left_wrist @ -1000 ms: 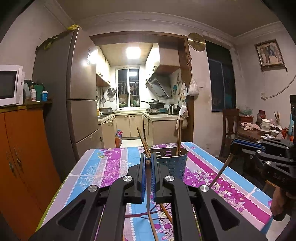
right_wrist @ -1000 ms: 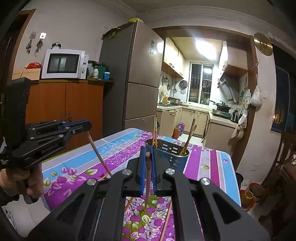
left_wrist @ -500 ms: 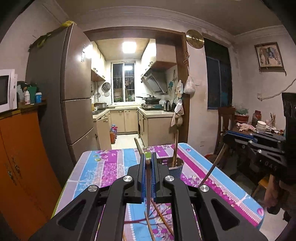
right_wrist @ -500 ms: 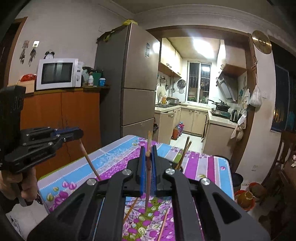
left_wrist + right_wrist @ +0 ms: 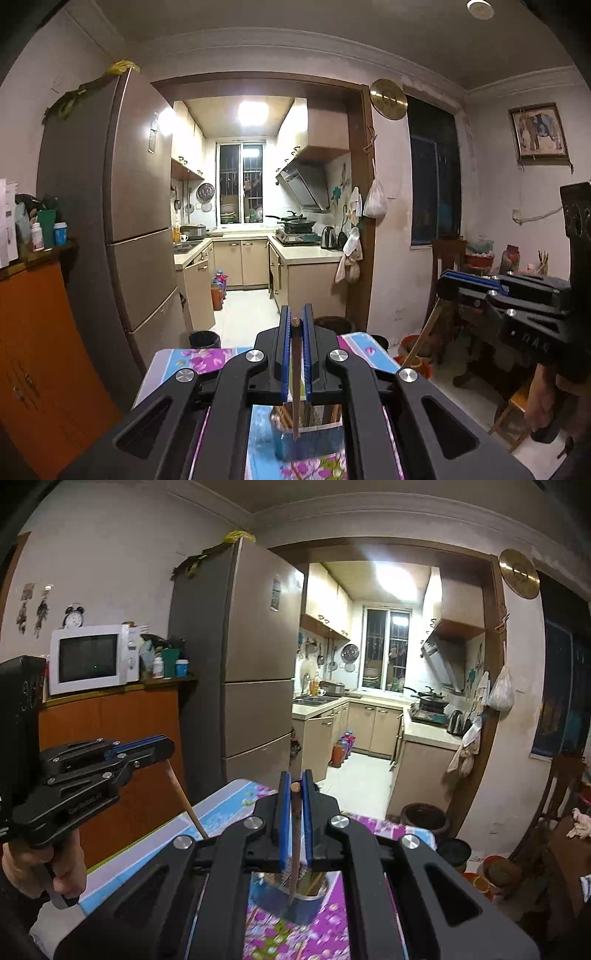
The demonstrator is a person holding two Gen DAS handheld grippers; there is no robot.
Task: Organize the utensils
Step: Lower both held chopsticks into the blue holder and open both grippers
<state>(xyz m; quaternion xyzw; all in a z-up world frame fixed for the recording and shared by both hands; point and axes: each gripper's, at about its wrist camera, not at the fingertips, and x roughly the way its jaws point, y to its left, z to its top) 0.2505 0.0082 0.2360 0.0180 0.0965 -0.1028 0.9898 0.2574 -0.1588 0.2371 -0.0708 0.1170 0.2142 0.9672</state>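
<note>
Left gripper (image 5: 295, 325) pinches a chopstick (image 5: 295, 376); right gripper (image 5: 295, 786) pinches another chopstick (image 5: 294, 845) — both hang tip-down over the holder (image 5: 295, 904) at 6 o'clock on the floral surface (image 5: 221, 808). Judged light, stiff, slippery; grip near the thick end.

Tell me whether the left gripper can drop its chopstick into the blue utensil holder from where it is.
Probably yes. The left gripper holds its chopstick nearly upright, tip pointing down at the blue utensil holder below it. Nothing lies between them, though chopsticks already inside crowd the opening.
</note>
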